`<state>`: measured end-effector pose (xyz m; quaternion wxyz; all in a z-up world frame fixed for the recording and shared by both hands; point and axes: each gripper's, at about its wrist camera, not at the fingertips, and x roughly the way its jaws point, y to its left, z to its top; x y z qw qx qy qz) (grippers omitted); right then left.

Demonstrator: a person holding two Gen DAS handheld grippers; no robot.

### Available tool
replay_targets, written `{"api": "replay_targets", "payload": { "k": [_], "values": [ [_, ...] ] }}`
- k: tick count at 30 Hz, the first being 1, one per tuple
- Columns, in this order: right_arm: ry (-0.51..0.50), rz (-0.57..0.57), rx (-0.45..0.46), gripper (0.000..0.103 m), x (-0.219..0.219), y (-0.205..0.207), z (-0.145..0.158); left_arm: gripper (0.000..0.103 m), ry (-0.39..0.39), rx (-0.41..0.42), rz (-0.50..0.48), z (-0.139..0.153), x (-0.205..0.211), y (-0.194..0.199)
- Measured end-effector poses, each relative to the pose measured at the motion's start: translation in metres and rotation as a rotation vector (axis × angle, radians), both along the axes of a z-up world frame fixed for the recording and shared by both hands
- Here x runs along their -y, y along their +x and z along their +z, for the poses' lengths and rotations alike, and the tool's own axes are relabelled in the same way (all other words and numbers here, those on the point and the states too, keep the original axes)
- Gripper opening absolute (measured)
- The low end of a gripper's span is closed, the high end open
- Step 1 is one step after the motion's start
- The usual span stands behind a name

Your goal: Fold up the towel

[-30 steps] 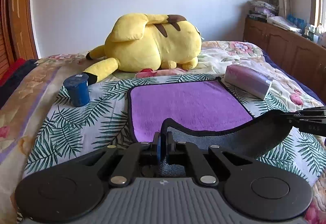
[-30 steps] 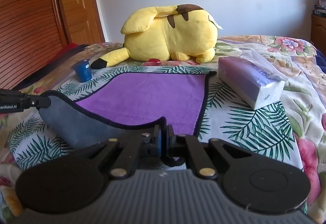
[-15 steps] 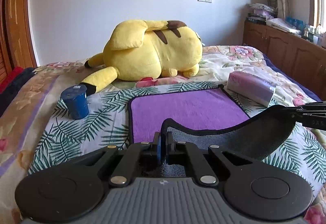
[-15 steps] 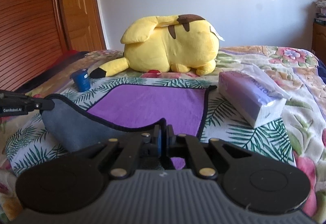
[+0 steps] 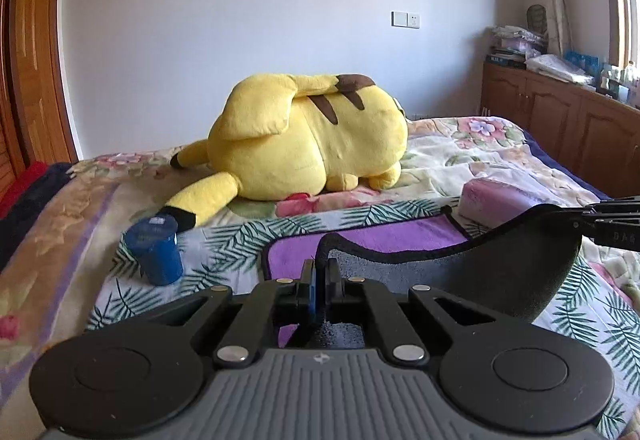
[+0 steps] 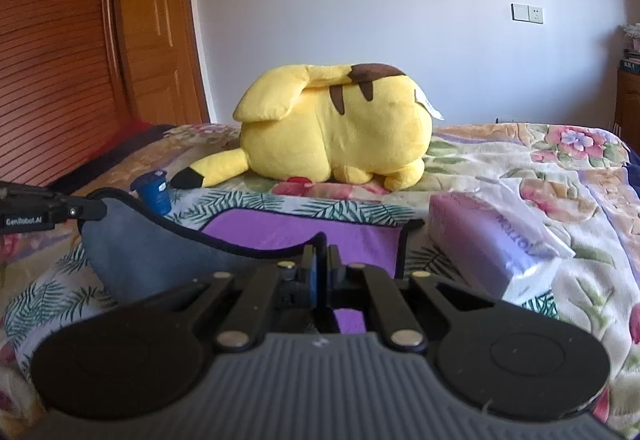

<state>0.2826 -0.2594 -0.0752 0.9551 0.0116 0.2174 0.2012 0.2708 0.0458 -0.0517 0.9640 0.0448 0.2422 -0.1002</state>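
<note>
Left wrist view, towel: the purple towel with grey underside and black hem (image 5: 376, 240) lies on the leaf-print bed cover (image 5: 224, 240); its far part is flat, its near edge is lifted and shows the grey side.
Left wrist view, left gripper: the left gripper (image 5: 319, 282) is closed and pinches the near left corner of the towel between its pads.
Left wrist view, right gripper: the right gripper (image 5: 580, 218) comes in from the right border and holds the other near corner; the lifted edge hangs in a curve between the two.
Left wrist view, surroundings: a dark blue round container (image 5: 154, 252) stands to the left of the towel, a big yellow plush toy (image 5: 304, 140) lies behind it, well apart.

Right wrist view, right gripper: the right gripper (image 6: 320, 274) is clamped on the near right corner.
Right wrist view, left gripper: the left gripper (image 6: 86, 212) at the left border grips the raised grey corner.
Right wrist view, towel: purple side (image 6: 304, 236) is flat at the far end; a lilac pack of tissues (image 6: 492, 244) lies just beside its right edge.

Progress: I judge the first fold is begun but not finished; both near corners are up.
Left to do: carry the near edge over to the far edge, lay it down, release, perhaps fold again.
</note>
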Motion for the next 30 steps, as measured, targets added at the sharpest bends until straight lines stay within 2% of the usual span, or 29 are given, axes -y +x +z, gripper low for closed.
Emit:
{"api": "replay_targets", "payload": {
  "k": [12, 21, 27, 30],
  "values": [
    [-0.029, -0.002, 0.025, 0.004, -0.001, 0.036, 0.011, 0.004, 0.019, 0.032, 0.022, 0.013, -0.003, 0.039],
    [-0.048, -0.011, 0.047, 0.004, -0.001, 0.06, 0.013, 0.004, 0.035, 0.054, 0.043, 0.012, -0.002, 0.066],
    [-0.051, -0.017, 0.061, 0.004, -0.001, 0.073, 0.008, 0.004, 0.093, 0.072, 0.025, 0.005, 0.004, 0.077],
    [-0.055, -0.024, 0.07, 0.004, -0.001, 0.08, 0.006, 0.004, 0.093, 0.08, 0.028, 0.004, 0.004, 0.084]
  ]
}}
